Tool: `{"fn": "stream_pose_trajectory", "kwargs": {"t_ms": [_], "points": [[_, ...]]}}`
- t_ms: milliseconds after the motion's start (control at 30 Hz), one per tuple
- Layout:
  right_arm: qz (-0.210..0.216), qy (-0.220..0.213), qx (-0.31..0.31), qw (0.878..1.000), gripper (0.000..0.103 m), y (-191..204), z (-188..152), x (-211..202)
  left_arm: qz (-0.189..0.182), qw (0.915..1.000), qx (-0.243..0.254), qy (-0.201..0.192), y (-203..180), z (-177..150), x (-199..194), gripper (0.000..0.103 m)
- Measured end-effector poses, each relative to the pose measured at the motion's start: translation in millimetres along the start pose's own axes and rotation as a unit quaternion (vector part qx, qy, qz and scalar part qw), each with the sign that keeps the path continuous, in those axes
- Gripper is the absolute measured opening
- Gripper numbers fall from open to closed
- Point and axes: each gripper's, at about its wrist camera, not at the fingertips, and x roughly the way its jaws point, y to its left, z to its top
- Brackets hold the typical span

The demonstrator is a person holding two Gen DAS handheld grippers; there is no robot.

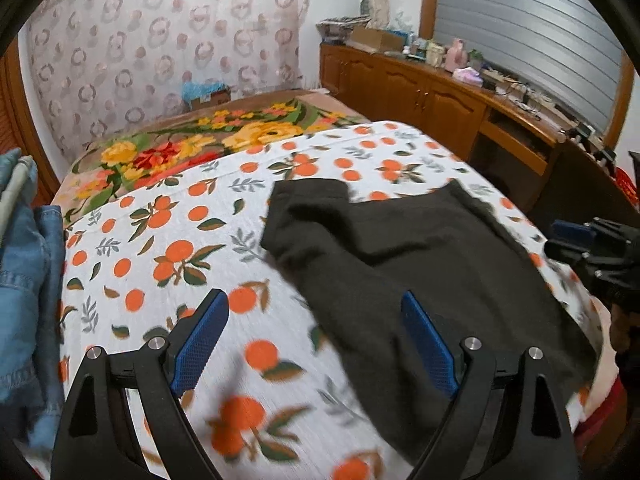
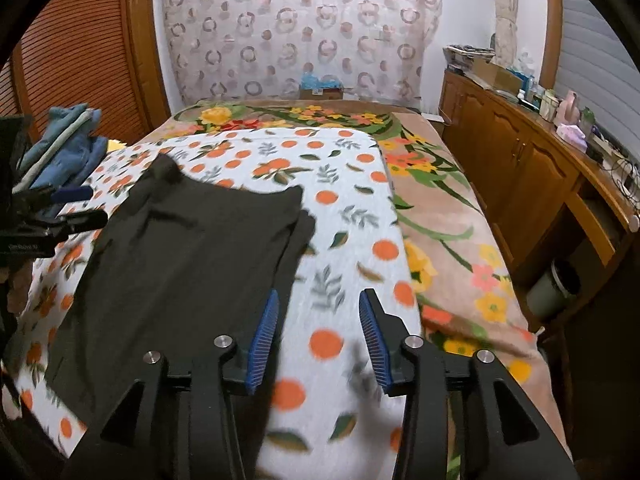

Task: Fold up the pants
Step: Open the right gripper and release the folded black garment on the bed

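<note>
Pants (image 2: pixel 188 264) lie flat on the orange-print sheet (image 2: pixel 344 216), near half of the bed, already doubled over; two far corners stick up a bit, and a lower layer peeks out along the right edge. Left gripper (image 1: pixel 316 344) has jaws wide apart, nothing between them, hovering over the pants' left edge and the sheet. Right gripper (image 2: pixel 318 340) has jaws part-way apart, also empty, sitting just right of the pants over bare sheet. Fabric looks dark, thin, soft knit: light, limp, zero stiffness, will sag and drag on the sheet, not slippery or fragile. My read: pinch both stacked layers at the corners or along an edge, one gripper each side, lift evenly so layers don't shear. A mid-panel grab would just bunch it. Jeans (image 1: pixel 24 280) piled far left, clear of the work.
</note>
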Motion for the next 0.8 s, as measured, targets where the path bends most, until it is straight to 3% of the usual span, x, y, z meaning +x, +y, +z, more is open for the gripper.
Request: {"fn": "stream_pose_trajectory", "kwargs": {"t_ms": [333,800], "points": [[0.011,-0.002,-0.009,1.0,0.049,16.7,-36.0,-34.6,-0.025,0.9997,0.004,-0.001,-33.1,-36.7,-32.6,0.089],[0.045,-0.012,0.019,0.999,0.049,25.8,-68.2,-62.9,-0.051,0.9984,0.009,0.022,-61.4,-81.8,-53.2,0.079]]}}
